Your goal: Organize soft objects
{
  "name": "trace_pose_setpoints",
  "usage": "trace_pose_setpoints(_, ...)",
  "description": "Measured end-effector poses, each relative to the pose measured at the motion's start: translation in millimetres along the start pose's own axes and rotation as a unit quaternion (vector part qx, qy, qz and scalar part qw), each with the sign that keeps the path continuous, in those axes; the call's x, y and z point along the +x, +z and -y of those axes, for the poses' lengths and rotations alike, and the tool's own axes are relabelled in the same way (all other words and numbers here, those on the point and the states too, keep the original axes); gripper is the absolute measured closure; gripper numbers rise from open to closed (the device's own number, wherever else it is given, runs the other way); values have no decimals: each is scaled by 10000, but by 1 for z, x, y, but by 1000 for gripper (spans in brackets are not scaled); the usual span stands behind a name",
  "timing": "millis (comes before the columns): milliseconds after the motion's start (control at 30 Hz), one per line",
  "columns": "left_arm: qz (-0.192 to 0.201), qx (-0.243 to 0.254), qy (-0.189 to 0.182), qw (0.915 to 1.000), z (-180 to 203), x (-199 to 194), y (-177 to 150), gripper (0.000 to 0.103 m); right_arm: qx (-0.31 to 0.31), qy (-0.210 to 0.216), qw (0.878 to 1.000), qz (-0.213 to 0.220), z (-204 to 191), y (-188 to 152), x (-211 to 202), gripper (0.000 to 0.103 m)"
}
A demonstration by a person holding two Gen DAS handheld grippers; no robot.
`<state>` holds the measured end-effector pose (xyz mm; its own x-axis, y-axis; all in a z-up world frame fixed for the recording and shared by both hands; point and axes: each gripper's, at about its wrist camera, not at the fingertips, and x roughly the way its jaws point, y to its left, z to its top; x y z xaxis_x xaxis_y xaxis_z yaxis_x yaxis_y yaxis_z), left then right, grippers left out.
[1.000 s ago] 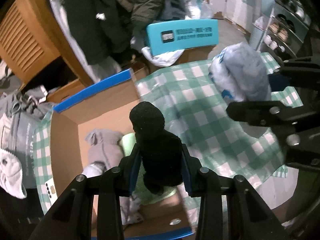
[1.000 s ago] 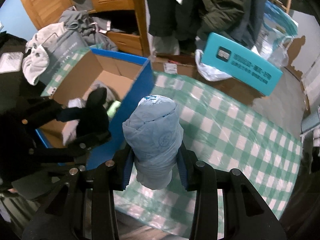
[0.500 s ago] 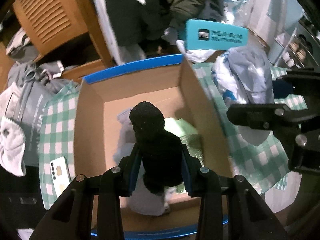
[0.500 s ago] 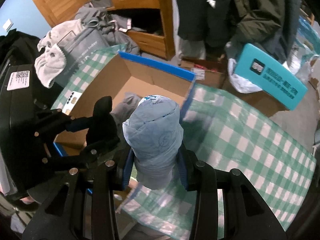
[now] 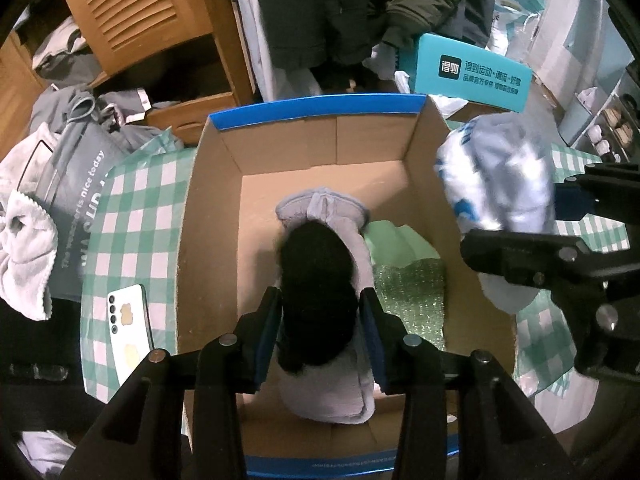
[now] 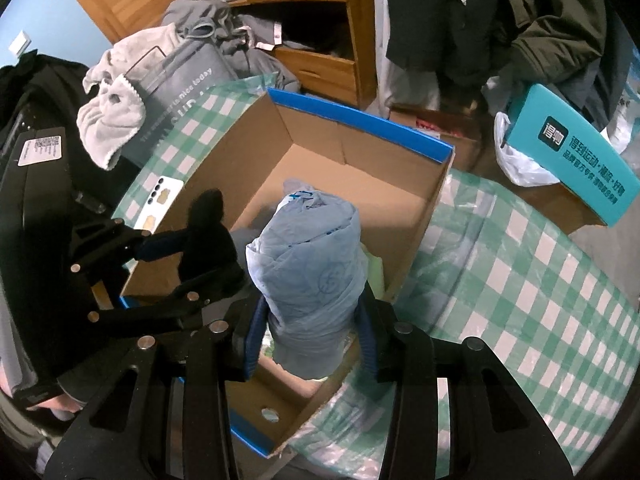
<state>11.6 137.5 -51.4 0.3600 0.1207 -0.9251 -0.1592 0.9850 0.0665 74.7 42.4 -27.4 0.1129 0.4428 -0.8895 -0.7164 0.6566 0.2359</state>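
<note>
Soft black bundle (image 5: 318,296) sat clamped between the blue pads of the left tool (image 5: 320,320), held over the open cardboard box (image 5: 208,216) and directly above a grey folded garment (image 5: 332,384) that lay on the box floor. Beside that garment, toward the box's right wall, lay a pale green item (image 5: 394,240) and a sheet of green bubble wrap (image 5: 412,300) — both inside the box. The right tool (image 6: 310,328) was closed on a rolled light-blue plastic-wrapped bundle (image 6: 308,264), which stood upright between its pads over the near right part of the box; in the left wrist view the same bundle appeared blurred at the box's right wall. In the right wrist view the left tool was seen from the side, just beside the right one, with the black bundle poking up out of its grip. The box, edged in blue tape (image 5: 320,110), rested on a worktop covered with a green-and-white checked cloth (image 6: 520,280). A white phone (image 5: 130,328) lay face down on the cloth just beside the box's left wall. Farther out, a grey bag with white lettering (image 6: 176,96) and a pale towel (image 6: 110,124) sat at the worktop's edge, with a teal box (image 6: 576,156), a wooden cabinet (image 6: 320,68) and hanging dark coats (image 6: 500,8) behind.
</note>
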Motion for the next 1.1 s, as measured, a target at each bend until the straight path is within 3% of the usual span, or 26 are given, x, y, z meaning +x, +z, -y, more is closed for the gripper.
trace_pose_setpoints(67,31,-5,39,10000,0,-3,1,47,-4,-9,10000,14,-1,0,-1,52)
trace_pose_setpoints(133,100,-13,101,9999,0,-7,1,39,2,-35,10000,62,0,0,-3,46)
trace_pose_setpoints(400,206,-37,160,9997,3,-21,2,33,135,-128,9995,267,10,-3,-22,44)
trace_pose_setpoints(667,447,133,114,9988,24,-45,8,21,405,-276,9973,546,31,-20,-54,43)
trace_pose_setpoints(1100,532,518,168,9971,62,-63,10,20,638,-640,9897,1107,64,-60,-111,42)
